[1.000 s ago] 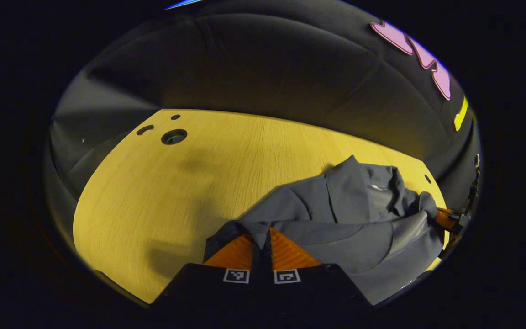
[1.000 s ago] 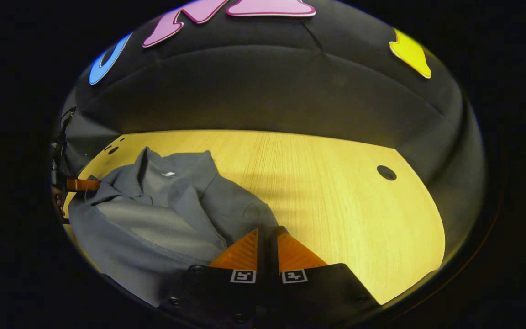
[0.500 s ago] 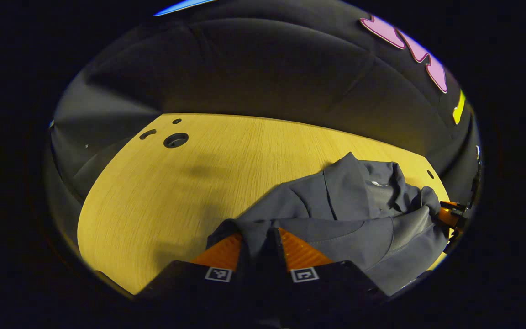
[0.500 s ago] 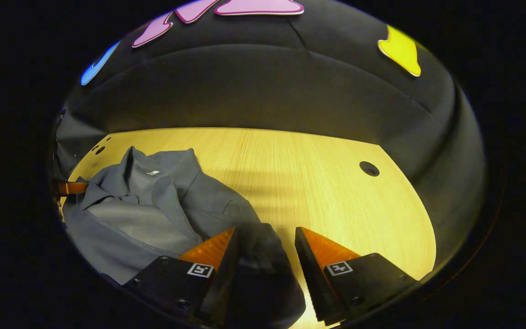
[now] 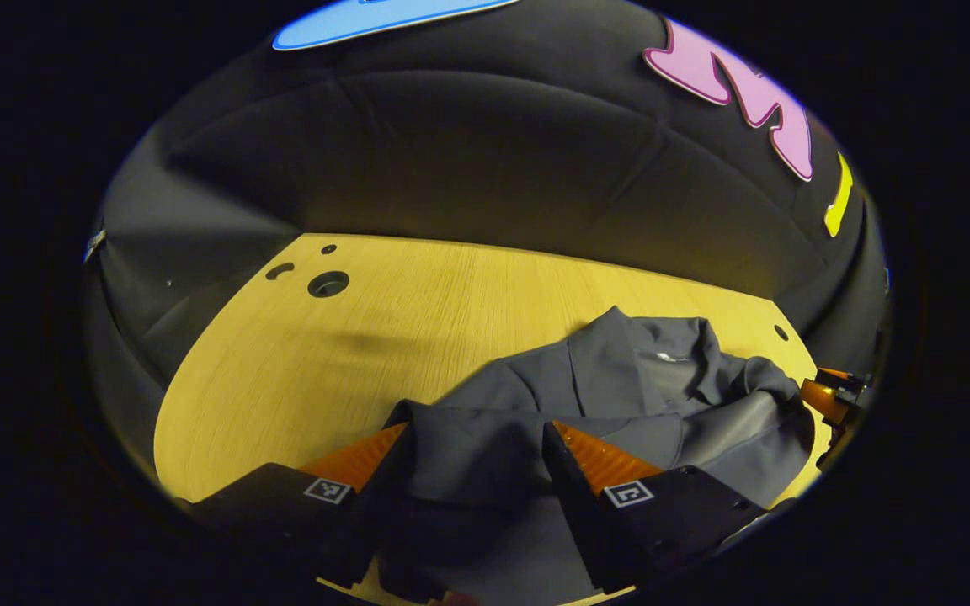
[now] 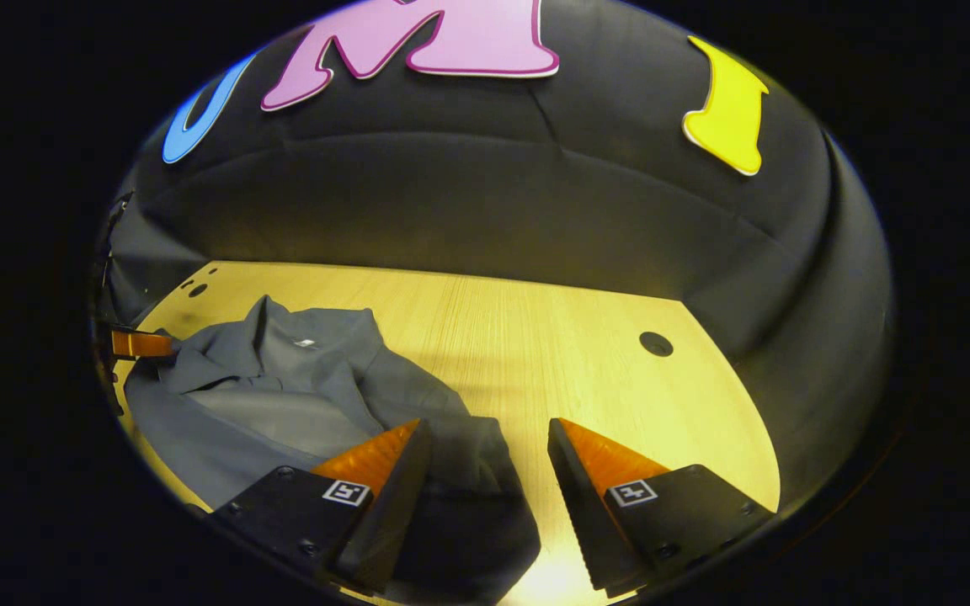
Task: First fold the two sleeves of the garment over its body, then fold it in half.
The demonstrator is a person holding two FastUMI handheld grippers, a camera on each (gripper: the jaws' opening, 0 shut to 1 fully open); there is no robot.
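A grey collared garment (image 5: 620, 396) lies rumpled on the wooden table (image 5: 300, 370), its collar toward the back. My left gripper (image 5: 475, 429) is open above the garment's near corner, and cloth lies loose between its orange fingers. The right gripper's orange finger (image 5: 822, 397) shows at the far right edge, at the garment's other side. In the right gripper view the same garment (image 6: 283, 396) spreads to the left. My right gripper (image 6: 485, 425) stands open over its near edge with dark cloth under the gap. The left gripper's orange finger (image 6: 141, 343) touches the garment's far side.
The table (image 6: 586, 379) has a round cable hole (image 6: 655, 343) at the right and holes (image 5: 327, 284) at the far left corner. Black cloth walls close the booth on all sides behind the table.
Both grippers were shut on the garment's corners a second ago. The right one opened first, then the left; both have let go and the cloth has settled onto the table.
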